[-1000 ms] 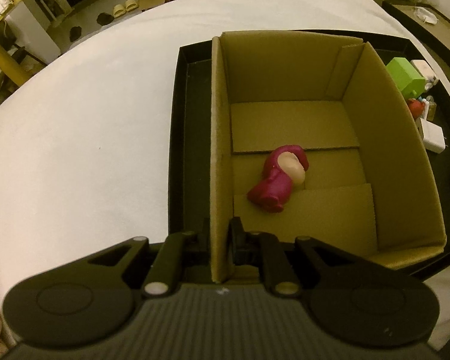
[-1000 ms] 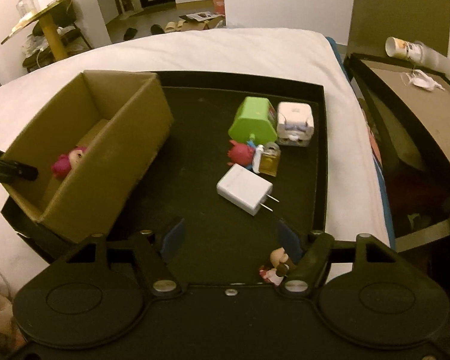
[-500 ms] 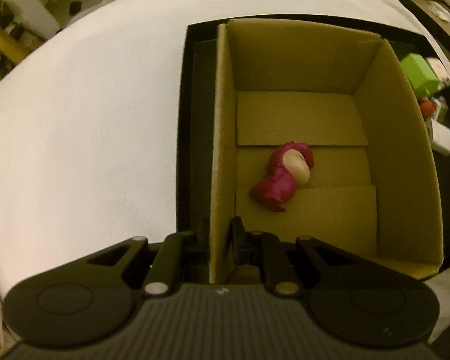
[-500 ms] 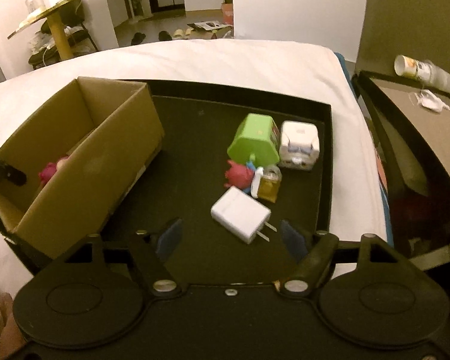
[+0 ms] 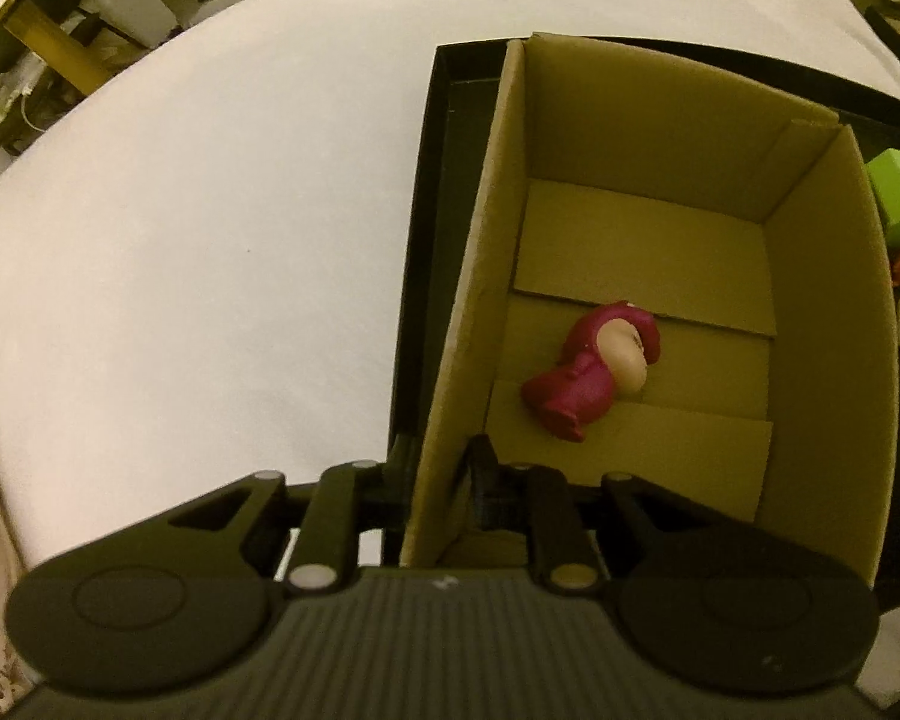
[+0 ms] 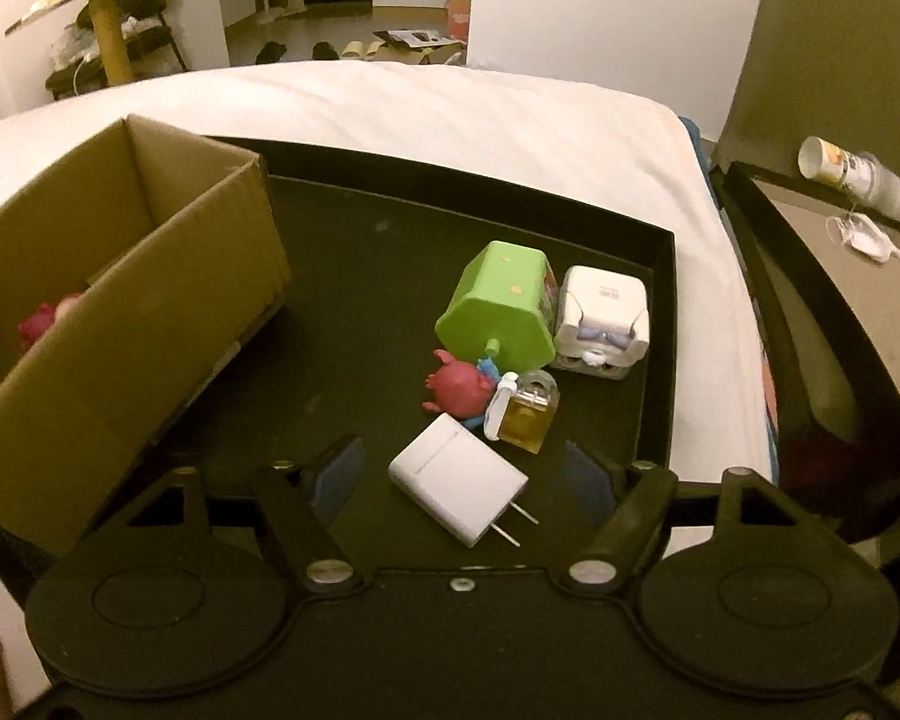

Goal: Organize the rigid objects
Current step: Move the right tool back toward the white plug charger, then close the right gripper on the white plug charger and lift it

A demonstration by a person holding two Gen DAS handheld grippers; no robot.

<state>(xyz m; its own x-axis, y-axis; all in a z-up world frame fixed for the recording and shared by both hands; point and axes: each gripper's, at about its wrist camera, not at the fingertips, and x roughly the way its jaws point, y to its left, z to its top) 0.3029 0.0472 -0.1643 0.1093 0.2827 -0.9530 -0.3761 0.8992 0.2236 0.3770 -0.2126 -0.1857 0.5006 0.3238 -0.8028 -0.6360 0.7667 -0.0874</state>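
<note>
A cardboard box stands at the left end of a black tray, with a pink toy figure lying on its floor. My left gripper straddles the box's near left wall; its jaws are opening and a slim gap shows beside the right finger. In the right wrist view the box is at the left. My right gripper hovers open low over a white plug charger, which lies between its blue pads without touching them.
Behind the charger stand a small perfume bottle, a red figure, a green box and a white cube. The tray rim sits on a white bed. A dark side table with a tipped cup is at the right.
My right gripper has moved forward and lower, so the charger now lies between its fingers. The left fingers have spread slightly on the box wall, and that view has tilted.
</note>
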